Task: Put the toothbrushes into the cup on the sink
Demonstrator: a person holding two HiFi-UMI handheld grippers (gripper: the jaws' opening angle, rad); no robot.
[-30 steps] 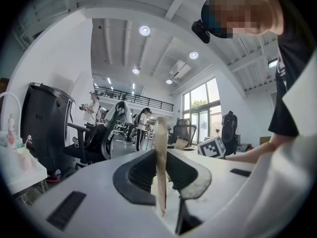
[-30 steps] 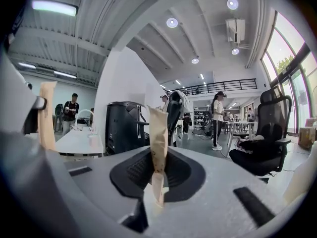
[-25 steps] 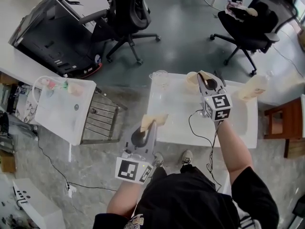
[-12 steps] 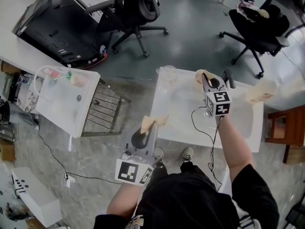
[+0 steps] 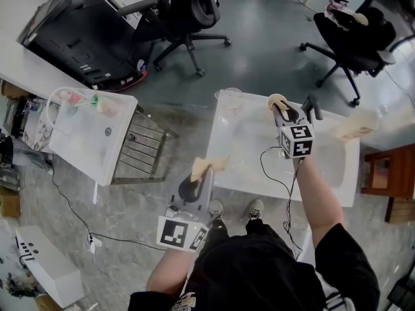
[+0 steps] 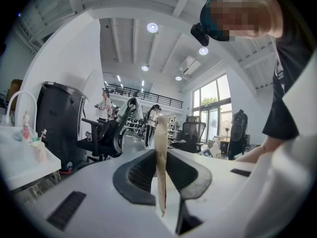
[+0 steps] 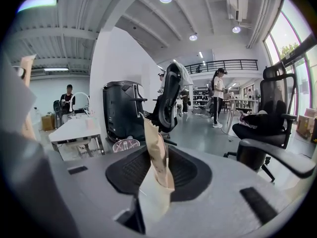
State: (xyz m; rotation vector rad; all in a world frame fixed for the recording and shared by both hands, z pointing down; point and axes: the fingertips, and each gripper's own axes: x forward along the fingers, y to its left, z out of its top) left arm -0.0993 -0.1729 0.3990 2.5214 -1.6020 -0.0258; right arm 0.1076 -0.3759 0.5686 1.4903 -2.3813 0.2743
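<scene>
My left gripper (image 5: 206, 172) hovers by the near left corner of the white sink (image 5: 324, 167), shut on a flat tan paper toothbrush packet (image 5: 209, 164) that stands upright between its pads (image 6: 161, 152). My right gripper (image 5: 280, 106) is over the sink's far edge, just right of the clear cup (image 5: 229, 100). Its jaws are opening, and a puffed tan paper packet (image 7: 156, 155) still stands between them, loose on its left side. In the right gripper view the cup (image 7: 126, 145) shows ahead and to the left.
A black faucet (image 5: 311, 106) rises beside the right gripper. A soap bottle (image 5: 355, 124) lies at the sink's far right. A second white table (image 5: 91, 148) with small bottles stands left, beyond a metal rack (image 5: 139, 154). Office chairs (image 5: 188, 11) stand behind.
The right gripper's jaws have spread a little around their packet. Both grippers stay almost in place; the head view has shifted slightly.
</scene>
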